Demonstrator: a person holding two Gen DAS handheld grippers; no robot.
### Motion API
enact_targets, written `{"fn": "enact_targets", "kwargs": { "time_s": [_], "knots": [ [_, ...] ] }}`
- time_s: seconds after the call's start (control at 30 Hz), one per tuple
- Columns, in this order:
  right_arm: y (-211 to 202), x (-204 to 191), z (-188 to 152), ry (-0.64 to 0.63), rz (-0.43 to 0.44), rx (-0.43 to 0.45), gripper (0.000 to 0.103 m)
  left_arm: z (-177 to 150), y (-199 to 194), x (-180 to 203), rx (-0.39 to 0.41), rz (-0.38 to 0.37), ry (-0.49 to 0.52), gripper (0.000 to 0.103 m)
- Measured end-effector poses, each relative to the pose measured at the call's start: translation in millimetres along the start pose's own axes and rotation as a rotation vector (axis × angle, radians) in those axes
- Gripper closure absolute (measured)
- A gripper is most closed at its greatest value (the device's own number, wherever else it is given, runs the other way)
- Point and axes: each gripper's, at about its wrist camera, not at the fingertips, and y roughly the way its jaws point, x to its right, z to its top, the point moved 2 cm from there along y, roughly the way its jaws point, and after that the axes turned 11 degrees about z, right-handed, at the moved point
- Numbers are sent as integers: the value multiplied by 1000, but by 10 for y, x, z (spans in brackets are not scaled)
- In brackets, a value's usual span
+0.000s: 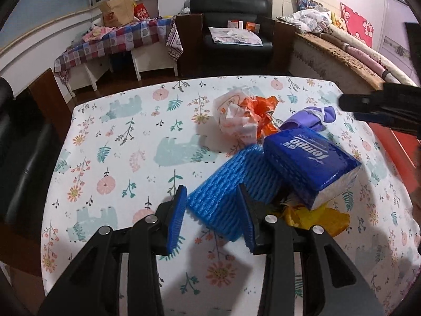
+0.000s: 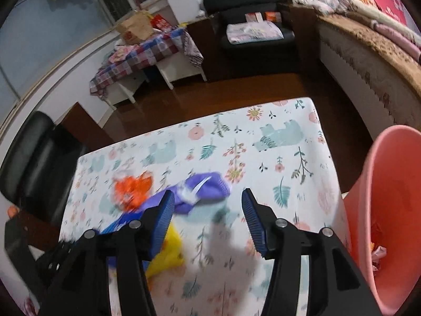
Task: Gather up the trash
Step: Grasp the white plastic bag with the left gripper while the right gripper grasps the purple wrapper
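A table under a white cloth printed with bears and flowers (image 1: 126,142) fills the lower half of both wrist views, its far edge against a dark wooden floor. At 3 o'clock in the right wrist view a pink waste bin (image 2: 379,210) stands just beside the table's edge, with some scraps showing low inside it.

The trash lies in a loose pile (all of it toward 2 o'clock in the left wrist view). Largest is a blue Tempo tissue pack (image 1: 310,166), tilted, one end propped on a blue foam fruit net (image 1: 231,192) and its near corner over a crumpled yellow wrapper (image 1: 315,218). Behind it, toward 1 o'clock, sit a white-and-orange plastic bag (image 1: 239,115) and a purple bag (image 1: 313,118), close together.

The left gripper (image 1: 211,197) has its jaws set around the near end of the foam net; whether the blue pads (image 1: 176,218) press on it I cannot tell.

The right gripper (image 2: 209,200) stands with jaws wide apart over bare cloth, nothing between them; the purple bag lies at 11 o'clock just beyond its left fingertip.
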Motion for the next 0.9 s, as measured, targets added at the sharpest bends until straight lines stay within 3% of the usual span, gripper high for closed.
{"fn": "enact_targets", "kwargs": {
  "time_s": [0.17,0.37,0.57,0.67,0.9],
  "knots": [
    [295,171,60,79,33,-54,52,4,-38,-76,1,-14,-6,64],
    [323,132,70,62,64,-44,65,201,-154,-292,17,-80,-73,64],
    [253,105,49,50,79,-23,92,348,-122,-354,-3,-149,-158,64],
    [183,83,29,38,80,-6,93,423,-89,-318,-13,-193,-184,64],
    [-91,39,14,20,66,60,95,638,124,-239,-24,-209,-216,64]
  ]
}}
